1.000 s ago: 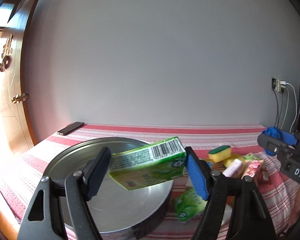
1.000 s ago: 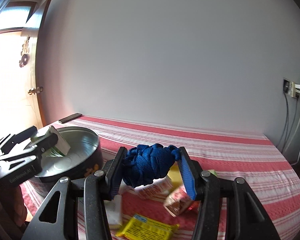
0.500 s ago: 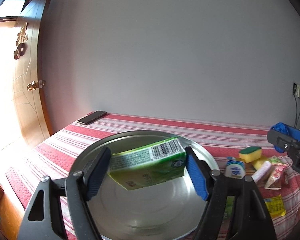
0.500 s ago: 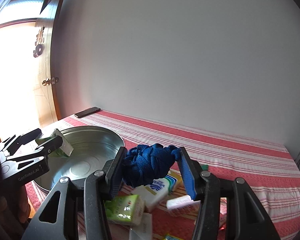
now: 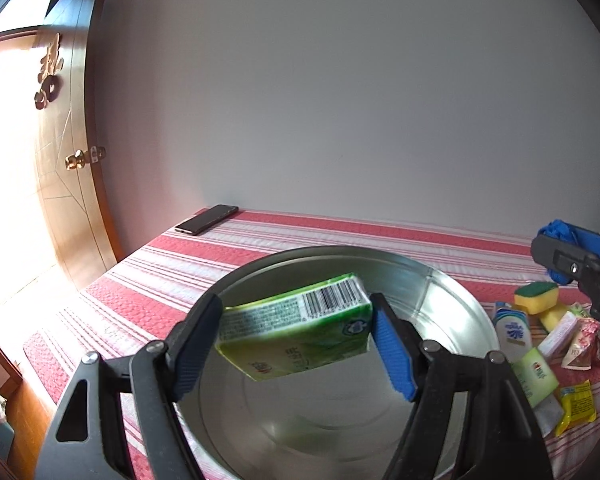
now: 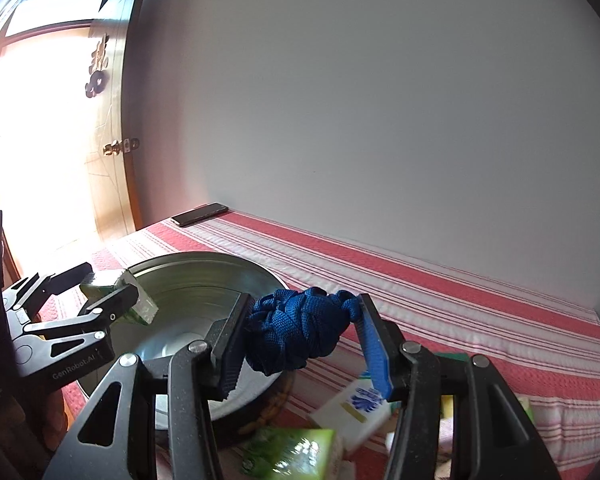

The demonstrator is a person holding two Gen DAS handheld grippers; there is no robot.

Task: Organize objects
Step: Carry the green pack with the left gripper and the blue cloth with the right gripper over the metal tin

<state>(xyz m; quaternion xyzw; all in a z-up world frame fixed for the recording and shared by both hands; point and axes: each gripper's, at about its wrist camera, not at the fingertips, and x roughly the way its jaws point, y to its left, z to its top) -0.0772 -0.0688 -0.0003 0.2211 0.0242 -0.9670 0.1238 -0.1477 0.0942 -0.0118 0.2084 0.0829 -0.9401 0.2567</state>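
Note:
My left gripper [image 5: 296, 344] is shut on a green carton [image 5: 296, 332] with a barcode, held tilted above the round metal basin [image 5: 440, 280]. In the right wrist view the left gripper [image 6: 112, 292] hangs over the basin's [image 6: 204, 276] left rim with the green carton [image 6: 140, 308] in it. My right gripper [image 6: 304, 344] is shut on a bunched blue strap [image 6: 296, 332], just right of the basin and over the loose packets. From the left wrist view the right gripper [image 5: 572, 264] shows at the far right edge with the blue strap [image 5: 560, 232].
The basin sits on a red-and-white striped cloth [image 5: 340, 236]. A pile of packets lies right of it: a yellow-green sponge [image 5: 536, 296], a white-blue box [image 5: 512, 332], a green pack [image 5: 536, 376], a yellow packet [image 5: 576, 404]. A phone [image 5: 206, 220] lies at the far left corner by a wooden door [image 5: 72, 160].
Both grippers have swung left with their loads. The carton now hangs over the basin's middle, and the blue strap has come from above the packets to the basin's right rim.

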